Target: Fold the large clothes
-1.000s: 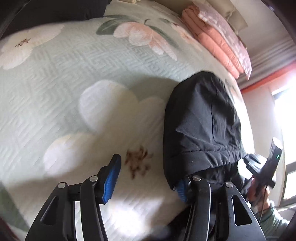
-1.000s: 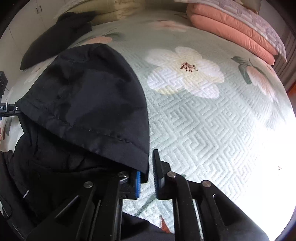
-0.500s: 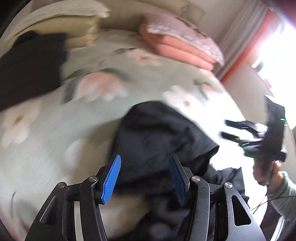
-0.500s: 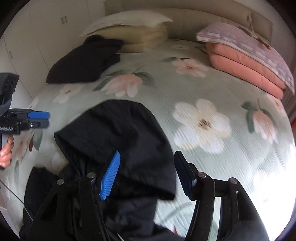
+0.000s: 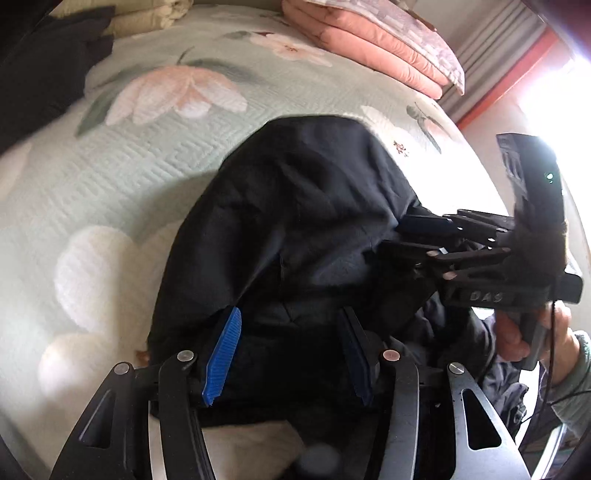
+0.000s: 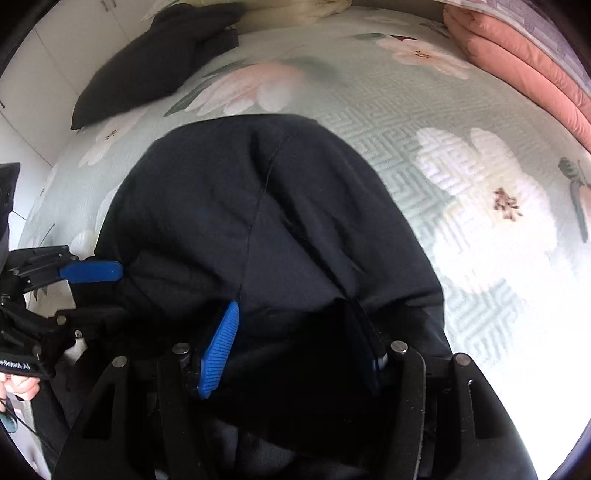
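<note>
A black jacket [image 5: 295, 206] lies folded over on the pale green floral bedspread [image 5: 122, 177]; it also fills the middle of the right wrist view [image 6: 266, 229]. My left gripper [image 5: 291, 350] is open, its blue pads spread over the jacket's near edge. My right gripper [image 6: 295, 347] is open too, just above the dark cloth. In the left wrist view the right gripper [image 5: 417, 236] reaches in from the right over the jacket. In the right wrist view the left gripper [image 6: 88, 280] sits at the jacket's left edge.
A stack of folded pink quilts [image 5: 373, 40] lies at the bed's far right [image 6: 517, 55]. A second dark garment [image 6: 155, 59] and cream pillows [image 5: 147, 14] lie at the far left. Window and red-trimmed curtain [image 5: 498, 74] at right.
Both grippers have let go of the jacket's hem and opened. They swung back and now hover low over the folded jacket.
</note>
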`<control>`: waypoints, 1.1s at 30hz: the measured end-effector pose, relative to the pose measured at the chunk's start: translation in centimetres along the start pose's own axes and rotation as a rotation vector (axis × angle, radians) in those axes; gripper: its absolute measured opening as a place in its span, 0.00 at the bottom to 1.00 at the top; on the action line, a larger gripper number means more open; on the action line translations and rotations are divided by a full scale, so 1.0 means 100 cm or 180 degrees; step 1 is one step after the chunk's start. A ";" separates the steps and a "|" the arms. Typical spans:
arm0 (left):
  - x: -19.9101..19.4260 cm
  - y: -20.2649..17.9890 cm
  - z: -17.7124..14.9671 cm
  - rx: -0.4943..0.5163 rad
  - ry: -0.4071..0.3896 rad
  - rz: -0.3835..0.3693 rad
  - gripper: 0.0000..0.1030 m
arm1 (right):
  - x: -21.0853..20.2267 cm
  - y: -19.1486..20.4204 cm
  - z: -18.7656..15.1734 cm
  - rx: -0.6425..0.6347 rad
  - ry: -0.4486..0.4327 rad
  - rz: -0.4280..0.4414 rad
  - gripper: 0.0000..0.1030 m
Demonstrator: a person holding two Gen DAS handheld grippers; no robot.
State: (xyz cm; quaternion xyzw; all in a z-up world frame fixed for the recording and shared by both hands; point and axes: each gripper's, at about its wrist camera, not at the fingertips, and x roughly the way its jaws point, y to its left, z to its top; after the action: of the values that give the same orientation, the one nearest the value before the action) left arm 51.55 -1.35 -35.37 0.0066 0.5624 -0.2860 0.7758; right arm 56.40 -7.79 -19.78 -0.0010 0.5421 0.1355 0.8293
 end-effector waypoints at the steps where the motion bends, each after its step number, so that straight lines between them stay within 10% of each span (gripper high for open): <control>1: -0.015 -0.005 -0.002 0.0086 -0.0081 0.0064 0.54 | -0.016 -0.004 -0.004 0.0047 -0.0076 0.0072 0.58; 6: -0.054 0.012 -0.011 -0.0051 -0.0321 0.0047 0.54 | -0.060 -0.018 -0.034 -0.0049 -0.0204 -0.0157 0.58; 19: -0.005 0.054 -0.031 -0.0424 0.0055 0.0211 0.67 | -0.005 -0.045 -0.054 0.0094 0.0090 -0.0174 0.51; 27: -0.055 0.051 0.016 -0.0260 -0.0221 -0.0083 0.67 | -0.049 -0.075 -0.036 0.0064 -0.0046 0.0130 0.63; 33: -0.012 0.060 0.045 -0.0354 0.0280 -0.0496 0.67 | -0.028 -0.097 -0.026 0.0283 0.0144 0.0460 0.64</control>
State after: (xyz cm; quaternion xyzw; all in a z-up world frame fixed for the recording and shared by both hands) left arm 57.92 2.66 -34.54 -0.0677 0.6097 -0.3132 0.7249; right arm 55.26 -18.14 -19.77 0.0720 0.5648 0.1707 0.8042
